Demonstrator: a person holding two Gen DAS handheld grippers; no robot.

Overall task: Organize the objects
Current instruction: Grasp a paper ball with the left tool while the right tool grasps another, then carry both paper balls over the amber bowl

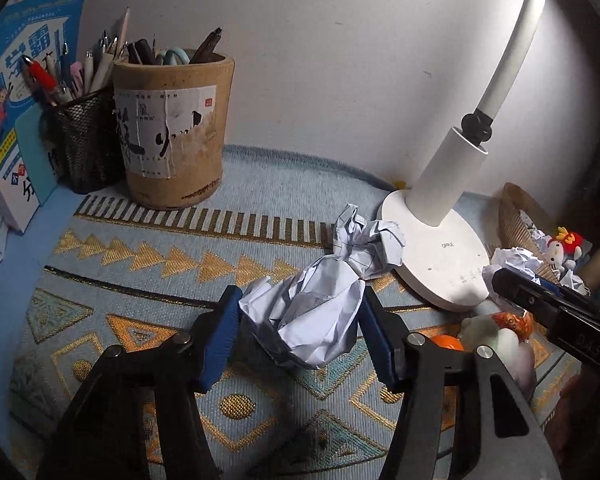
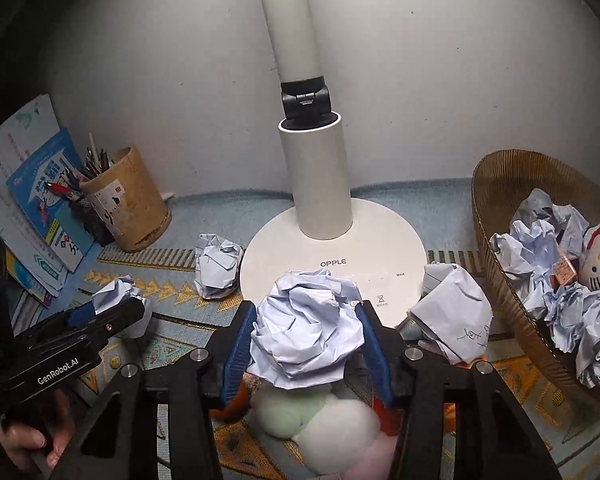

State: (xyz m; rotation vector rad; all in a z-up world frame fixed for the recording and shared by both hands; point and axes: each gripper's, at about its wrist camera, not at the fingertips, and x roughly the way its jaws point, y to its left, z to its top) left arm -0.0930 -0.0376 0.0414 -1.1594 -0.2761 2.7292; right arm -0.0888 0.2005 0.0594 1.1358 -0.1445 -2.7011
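Note:
My left gripper (image 1: 296,320) is shut on a crumpled white paper ball (image 1: 308,320) just above the patterned mat. A second paper ball (image 1: 370,246) lies beyond it against the lamp base. My right gripper (image 2: 306,332) is shut on another crumpled paper ball (image 2: 306,332) and holds it above a pale plush toy (image 2: 320,428). A wicker basket (image 2: 496,188) at the right holds several paper balls (image 2: 540,248) and a Hello Kitty plush (image 2: 598,260). More loose paper balls lie by the lamp base at its left (image 2: 216,266) and at its right (image 2: 452,316).
A white OPPLE desk lamp (image 2: 332,256) stands in the middle by the wall. A cardboard pen holder (image 1: 172,132), a black mesh pen cup (image 1: 84,136) and blue books (image 1: 24,92) stand at the back left. A patterned mat (image 1: 140,264) covers the desk.

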